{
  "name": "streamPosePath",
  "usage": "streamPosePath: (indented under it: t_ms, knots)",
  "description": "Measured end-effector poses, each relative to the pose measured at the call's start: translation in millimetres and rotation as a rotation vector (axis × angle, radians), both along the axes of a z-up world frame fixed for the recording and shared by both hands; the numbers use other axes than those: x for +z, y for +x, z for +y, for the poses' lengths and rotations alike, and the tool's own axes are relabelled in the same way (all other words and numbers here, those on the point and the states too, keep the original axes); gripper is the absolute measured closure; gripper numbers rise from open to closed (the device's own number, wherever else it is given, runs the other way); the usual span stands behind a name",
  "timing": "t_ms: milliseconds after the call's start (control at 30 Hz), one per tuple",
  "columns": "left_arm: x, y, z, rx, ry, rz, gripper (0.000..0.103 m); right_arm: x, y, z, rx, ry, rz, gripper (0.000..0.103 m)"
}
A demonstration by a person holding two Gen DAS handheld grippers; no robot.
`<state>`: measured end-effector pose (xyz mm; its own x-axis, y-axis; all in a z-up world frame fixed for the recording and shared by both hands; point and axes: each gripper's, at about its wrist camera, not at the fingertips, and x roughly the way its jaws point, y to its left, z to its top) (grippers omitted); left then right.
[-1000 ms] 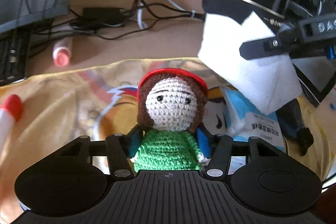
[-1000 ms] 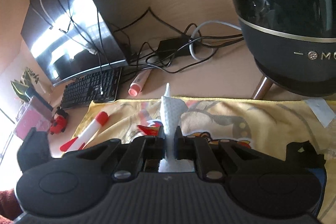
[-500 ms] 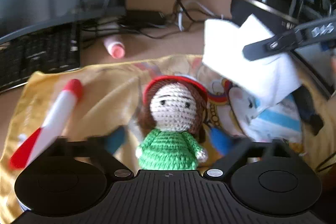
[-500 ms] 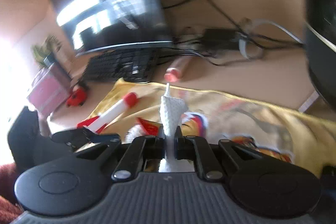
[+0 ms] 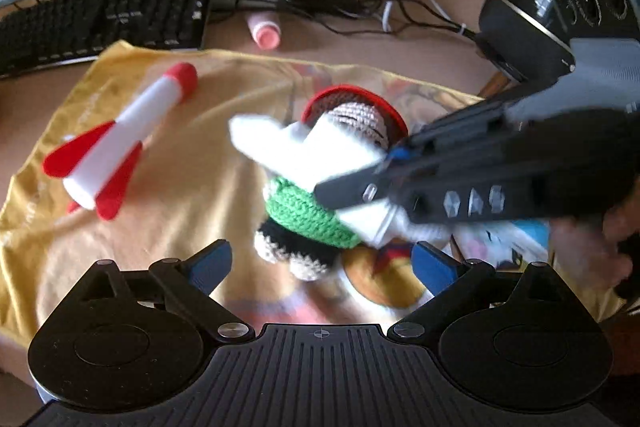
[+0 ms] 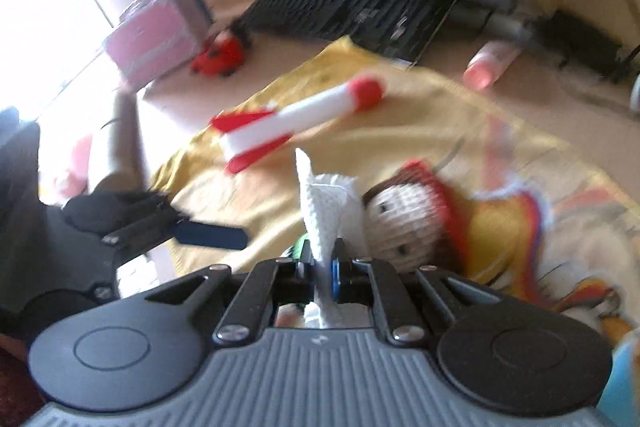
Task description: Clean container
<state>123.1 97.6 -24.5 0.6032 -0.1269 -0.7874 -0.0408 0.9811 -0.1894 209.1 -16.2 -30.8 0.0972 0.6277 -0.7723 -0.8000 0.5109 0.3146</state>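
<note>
With my left fingers [image 5: 322, 261] just spread wide and empty, the crochet doll [image 5: 320, 211] lies free on the yellow cloth [image 5: 168, 195] between their tips. My right fingers [image 6: 323, 269] pinch a white paper towel [image 6: 326, 203], seemingly touching the doll. Beyond lie a toy rocket [image 5: 120, 143] and keyboard [image 5: 100, 19] on the desk [image 5: 432, 55].

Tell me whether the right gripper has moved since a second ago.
Yes. The right gripper, shut on the white tissue, swung from beside the black appliance to over the crochet doll.
</note>
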Motion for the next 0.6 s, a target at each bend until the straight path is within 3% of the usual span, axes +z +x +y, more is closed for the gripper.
streamPosePath:
  t_ms: [67,167,467,600]
  knots:
    - [-1,-2,1,0.007,0.002,0.007,0.003,-1,-3,-2,0.024,0.026,0.041,0.094]
    - [-3,-1,2,0.016,0.002,0.021,0.002,-3,1,-7,0.043,0.097,0.188,0.094]
    - [-6,-3,1,0.01,-0.013,0.039,0.002,46,21,-34,-0.112,0.2,-0.013,0.094]
    - [-8,-3,4,0.014,-0.03,0.042,0.002,26,42,-45,-0.221,0.152,0.03,0.094]
